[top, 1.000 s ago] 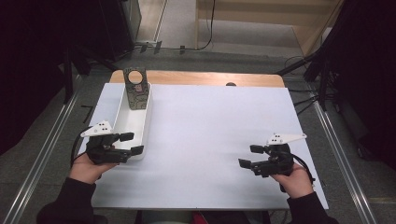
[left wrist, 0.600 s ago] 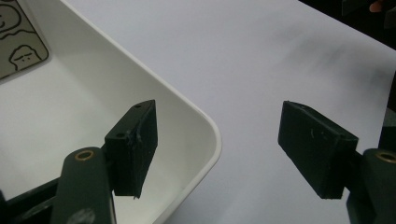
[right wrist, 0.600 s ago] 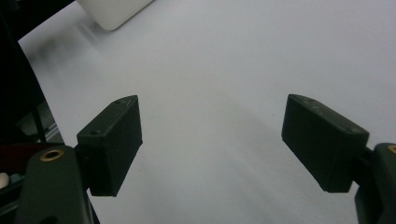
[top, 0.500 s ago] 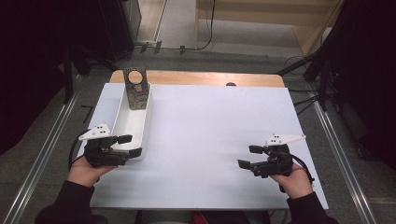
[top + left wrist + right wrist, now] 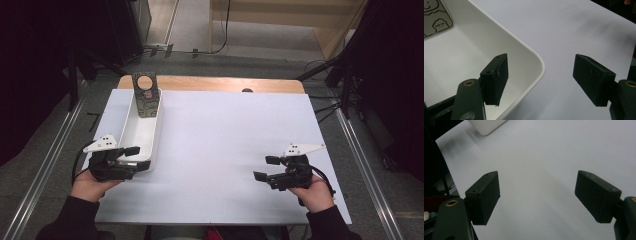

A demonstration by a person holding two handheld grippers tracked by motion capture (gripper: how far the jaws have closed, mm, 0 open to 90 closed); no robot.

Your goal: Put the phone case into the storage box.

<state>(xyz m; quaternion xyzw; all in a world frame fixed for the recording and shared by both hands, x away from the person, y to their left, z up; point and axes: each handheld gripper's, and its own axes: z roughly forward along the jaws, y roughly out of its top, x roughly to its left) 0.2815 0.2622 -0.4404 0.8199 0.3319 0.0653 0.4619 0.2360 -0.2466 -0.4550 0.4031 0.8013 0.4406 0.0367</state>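
A long white tray [image 5: 140,137] lies along the left side of the white tabletop. A patterned grey card with a round hole [image 5: 145,97] stands upright at its far end. My left gripper [image 5: 138,159] is open and straddles the tray's near right corner. In the left gripper view, the left gripper [image 5: 541,75] has one jaw inside the tray and the other over the table outside the tray rim [image 5: 534,55], with the card [image 5: 435,15] at the upper left. My right gripper [image 5: 266,168] is open over bare table at the near right, and the right gripper [image 5: 537,195] holds nothing.
The white sheet [image 5: 225,140] covers most of the table, with a strip of bare wood [image 5: 210,82] along the back edge. A small dark object [image 5: 246,90] sits at that back edge. In the right gripper view a tray corner [image 5: 486,126] lies far off.
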